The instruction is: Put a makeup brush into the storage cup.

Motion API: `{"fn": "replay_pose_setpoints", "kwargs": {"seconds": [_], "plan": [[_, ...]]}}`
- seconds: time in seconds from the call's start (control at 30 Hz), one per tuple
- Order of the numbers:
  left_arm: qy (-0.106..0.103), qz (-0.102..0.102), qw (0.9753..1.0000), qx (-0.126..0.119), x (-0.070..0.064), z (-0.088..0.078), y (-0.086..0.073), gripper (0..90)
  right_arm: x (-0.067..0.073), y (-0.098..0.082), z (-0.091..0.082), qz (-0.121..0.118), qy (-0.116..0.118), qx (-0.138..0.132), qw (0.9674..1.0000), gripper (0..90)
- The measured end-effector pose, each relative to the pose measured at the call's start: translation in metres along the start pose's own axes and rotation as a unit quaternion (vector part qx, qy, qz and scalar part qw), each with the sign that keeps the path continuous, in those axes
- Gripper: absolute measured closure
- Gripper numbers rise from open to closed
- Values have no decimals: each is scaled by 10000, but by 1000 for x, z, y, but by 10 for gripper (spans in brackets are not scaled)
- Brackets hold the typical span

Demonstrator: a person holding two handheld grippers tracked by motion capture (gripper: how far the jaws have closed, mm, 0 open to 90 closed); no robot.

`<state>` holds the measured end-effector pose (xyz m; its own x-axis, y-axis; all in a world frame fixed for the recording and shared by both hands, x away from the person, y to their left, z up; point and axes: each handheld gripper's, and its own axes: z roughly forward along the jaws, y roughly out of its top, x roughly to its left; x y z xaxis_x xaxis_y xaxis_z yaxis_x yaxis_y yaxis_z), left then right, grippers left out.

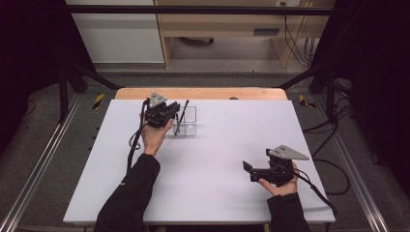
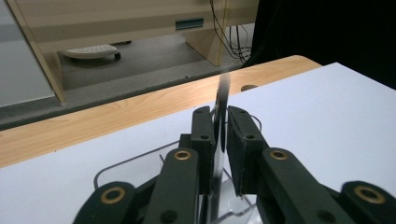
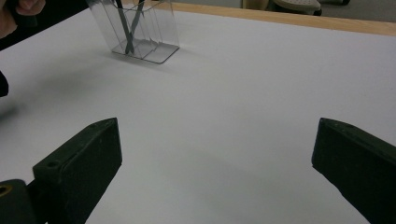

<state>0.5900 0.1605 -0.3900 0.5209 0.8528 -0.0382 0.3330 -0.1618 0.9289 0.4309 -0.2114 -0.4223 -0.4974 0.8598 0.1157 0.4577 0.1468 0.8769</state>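
A: What does the left gripper (image 2: 220,135) have between its jaws?

B: A thin dark stick (image 2: 223,100). The two jaws stand almost together, one on each side of it, and the pads seem to press on it. The stick rises up past the jaw tips, and its lower part goes down below them into a clear plastic holder (image 2: 140,161).

A: Where is this holder?

B: Directly under the left jaws, on the white table (image 1: 217,159), near the far wooden edge. In the right gripper view I see two dark sticks (image 3: 128,25) crossing inside the holder (image 3: 154,28).

A: And the right gripper (image 1: 248,166)?

B: Its jaws are wide apart, with nothing between them, just bare table. The holder is well ahead of these jaws, toward their left side.
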Motion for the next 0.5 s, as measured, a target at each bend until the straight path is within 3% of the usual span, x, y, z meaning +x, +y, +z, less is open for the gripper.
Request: {"fn": "replay_pose_setpoints", "kwargs": {"seconds": [0.17, 0.33, 0.5], "plan": [[-7, 37, 10000, 52, -1, -9, -2, 688, 0, 0, 0, 0, 0, -9, 10000, 22], [-55, -54, 10000, 58, 1, -23, -7, 613, 0, 1, -1, 18, 29, -35, 10000, 22], [-213, -76, 9997, -7, -1, -39, -11, 524, 1, 2, -1, 23, 23, -62, 10000, 19]]}}
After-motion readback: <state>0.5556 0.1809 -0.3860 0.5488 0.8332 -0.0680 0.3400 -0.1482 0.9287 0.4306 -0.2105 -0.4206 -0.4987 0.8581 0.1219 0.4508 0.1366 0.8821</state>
